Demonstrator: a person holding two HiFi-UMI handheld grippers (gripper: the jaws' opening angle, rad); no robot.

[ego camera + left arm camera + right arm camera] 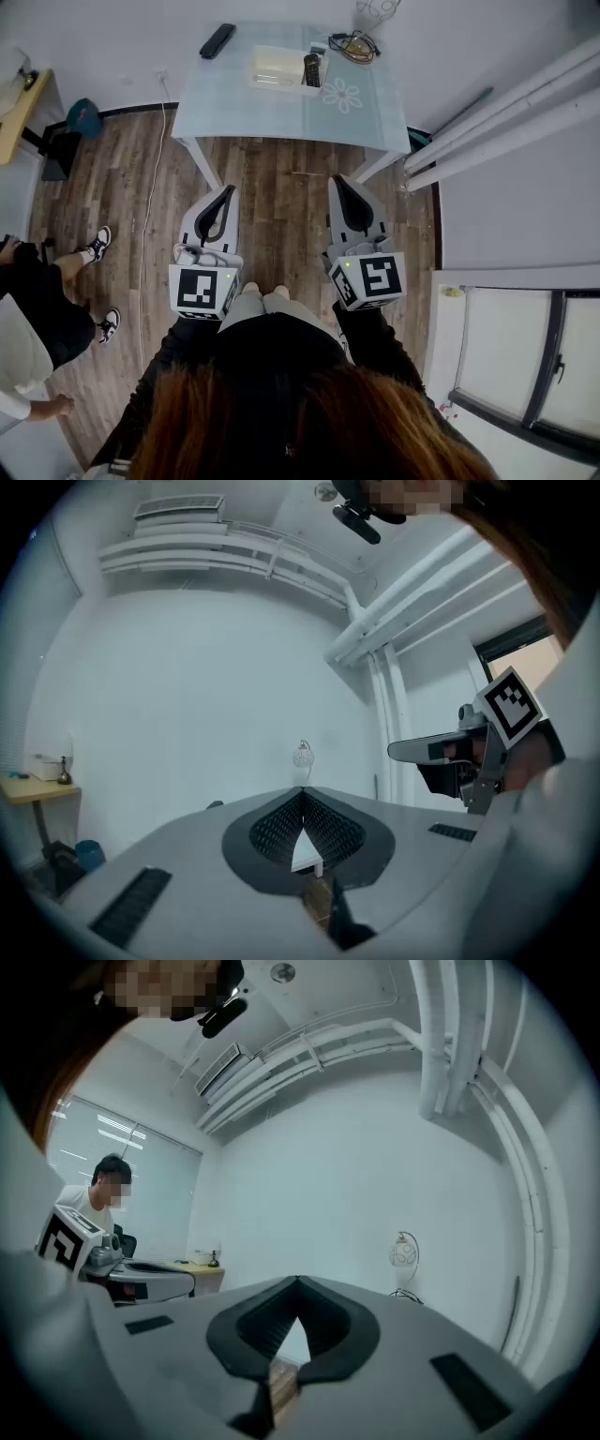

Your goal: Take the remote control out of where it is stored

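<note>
A black remote control [312,69] stands upright in a white holder [273,71] on the pale glass table [281,112] ahead of me. A second black remote [217,40] lies flat at the table's far left. Both grippers hover level over the wood floor, well short of the table. My left gripper [229,190] [302,792] has its jaws shut with the tips touching and nothing between them. My right gripper [338,179] [298,1282] is likewise shut and holds nothing. Each gripper view looks at a white wall; the remotes are hidden there.
A tangle of black cable [354,44] lies at the table's far right by a wire lamp [403,1252]. White pipes [497,122] lean at the right. A person's legs and sneakers [98,246] are at the left, near a white cord [150,197] on the floor.
</note>
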